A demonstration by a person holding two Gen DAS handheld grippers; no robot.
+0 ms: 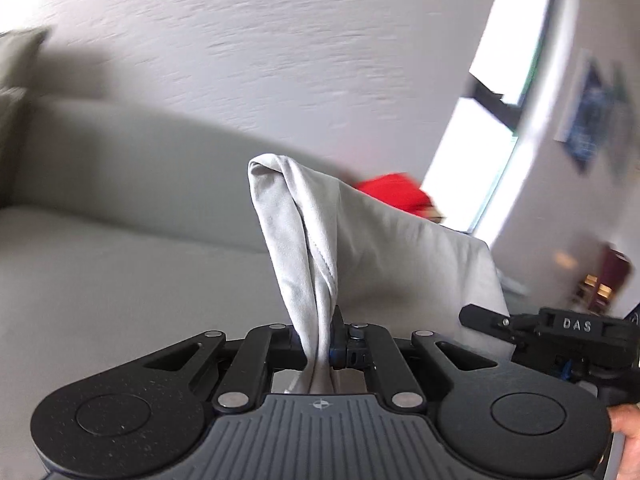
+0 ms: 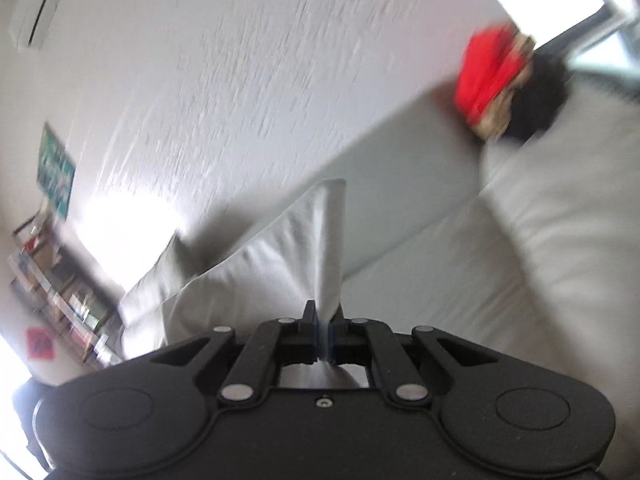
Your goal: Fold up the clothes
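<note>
The left gripper (image 1: pixel 320 344) is clamped on a bunched edge of a light grey garment (image 1: pixel 304 248), its jaws drawn in narrow with only the thickness of the fabric between them. From the pinch the cloth rises in a twisted, rolled fold with a stitched hem showing along one side, then spreads to the right as a broad sheet that reaches toward the right gripper (image 1: pixel 496 322), whose black finger and body enter the left wrist view from the right edge. A bit of the person's hand (image 1: pixel 626 436) shows at the lower right corner of that view. In the right wrist view the right gripper (image 2: pixel 324 340) likewise has its jaws nearly together on a thin strip of the same grey garment (image 2: pixel 330 248), which stands up from the pinch as a narrow upright band and falls away to the left in a wider drape. Behind the cloth in both views lies a pale grey sofa (image 1: pixel 120 264), with a cushion (image 1: pixel 16 64) at its left end and a heap of red, tan and black clothes (image 2: pixel 492 76) on its far right end. A textured white wall (image 1: pixel 280 60) and a bright window (image 1: pixel 500 112) stand behind, both smeared by blur.
</note>
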